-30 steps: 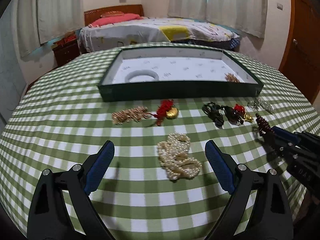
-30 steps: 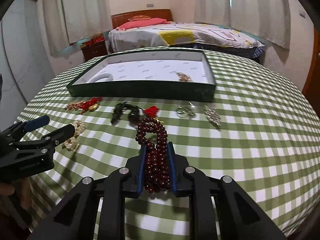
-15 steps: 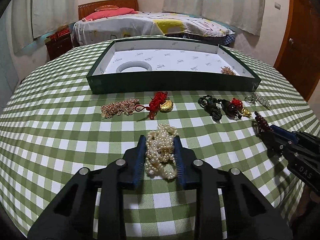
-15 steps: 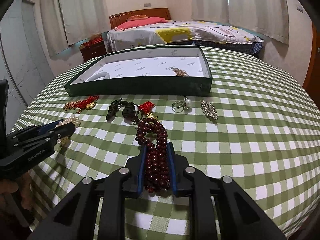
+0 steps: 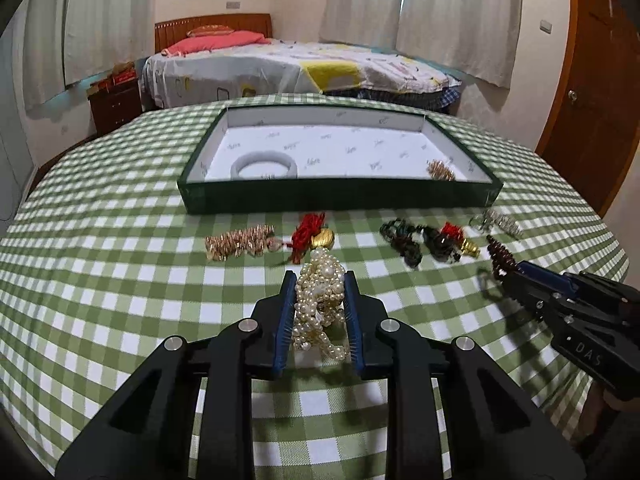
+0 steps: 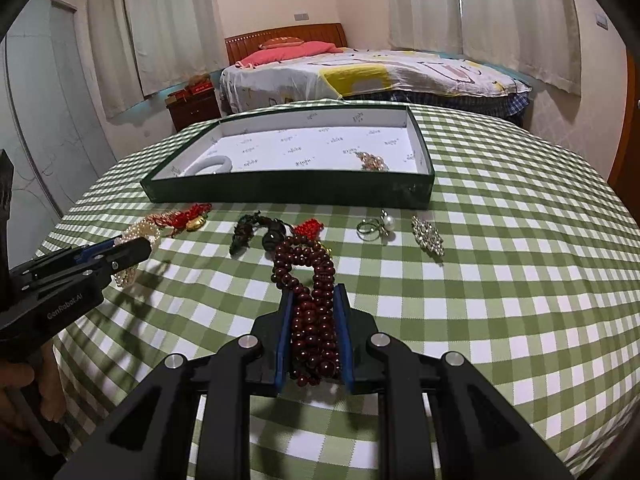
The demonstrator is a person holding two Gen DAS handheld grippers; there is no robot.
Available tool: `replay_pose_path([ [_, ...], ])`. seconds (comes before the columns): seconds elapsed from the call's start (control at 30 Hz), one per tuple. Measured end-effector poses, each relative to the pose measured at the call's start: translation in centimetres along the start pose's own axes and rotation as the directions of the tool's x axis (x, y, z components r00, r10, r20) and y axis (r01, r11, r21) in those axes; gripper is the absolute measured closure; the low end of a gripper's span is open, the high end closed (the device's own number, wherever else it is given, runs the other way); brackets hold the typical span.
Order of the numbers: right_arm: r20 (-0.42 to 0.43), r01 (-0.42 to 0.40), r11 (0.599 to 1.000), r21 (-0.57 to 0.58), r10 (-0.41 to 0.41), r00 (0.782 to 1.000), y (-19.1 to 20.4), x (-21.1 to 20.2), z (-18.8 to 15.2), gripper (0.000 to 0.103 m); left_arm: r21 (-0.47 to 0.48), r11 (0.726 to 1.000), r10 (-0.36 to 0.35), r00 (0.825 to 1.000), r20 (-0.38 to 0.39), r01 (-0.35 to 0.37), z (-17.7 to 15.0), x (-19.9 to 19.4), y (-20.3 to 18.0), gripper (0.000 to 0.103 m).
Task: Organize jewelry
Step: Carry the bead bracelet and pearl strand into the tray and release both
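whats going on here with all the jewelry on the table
A person is sorting jewelry with two handheld grippers. The left gripper is closing on a bunched white pearl necklace; the right gripper is clamped on a dark red bead strand. Both hang just above the green checked tablecloth. The dark green tray with white lining holds only a white bangle and a small gold piece; several other pieces lie loose before it.

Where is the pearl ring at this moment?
In the right wrist view the pearl ring lies on the checked tablecloth just in front of the green tray's right end, beside the crystal brooch to its right.
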State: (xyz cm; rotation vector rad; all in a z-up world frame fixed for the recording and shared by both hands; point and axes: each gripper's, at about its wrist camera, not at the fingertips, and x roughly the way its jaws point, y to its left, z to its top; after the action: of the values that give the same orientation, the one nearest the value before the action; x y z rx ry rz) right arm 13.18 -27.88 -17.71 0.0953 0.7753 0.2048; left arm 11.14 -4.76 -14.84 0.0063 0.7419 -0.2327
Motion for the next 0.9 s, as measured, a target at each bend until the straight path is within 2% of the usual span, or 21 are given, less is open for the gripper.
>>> replay_pose_path([
  [0.33,0.065,-0.010,1.000,-0.007,0.010,0.998,0.1,-0.3,3.7,0.082,0.003,1.000,-0.021,0.997,0.077,0.021,4.2,-0.4,-0.5,0.080],
  [0.77,0.207,-0.017,1.000,-0.006,0.018,0.978,0.4,0.6,12.3,0.082,-0.004,0.999,-0.033,0.978,0.205,0.035,11.9,1.6,-1.2,0.080],
  [0.9,0.182,-0.027,1.000,0.013,0.024,0.983,0.0,2.8,13.4,0.082,0.006,1.000,-0.022,0.985,0.171,0.021,12.9,4.2,-1.4,0.080],
])
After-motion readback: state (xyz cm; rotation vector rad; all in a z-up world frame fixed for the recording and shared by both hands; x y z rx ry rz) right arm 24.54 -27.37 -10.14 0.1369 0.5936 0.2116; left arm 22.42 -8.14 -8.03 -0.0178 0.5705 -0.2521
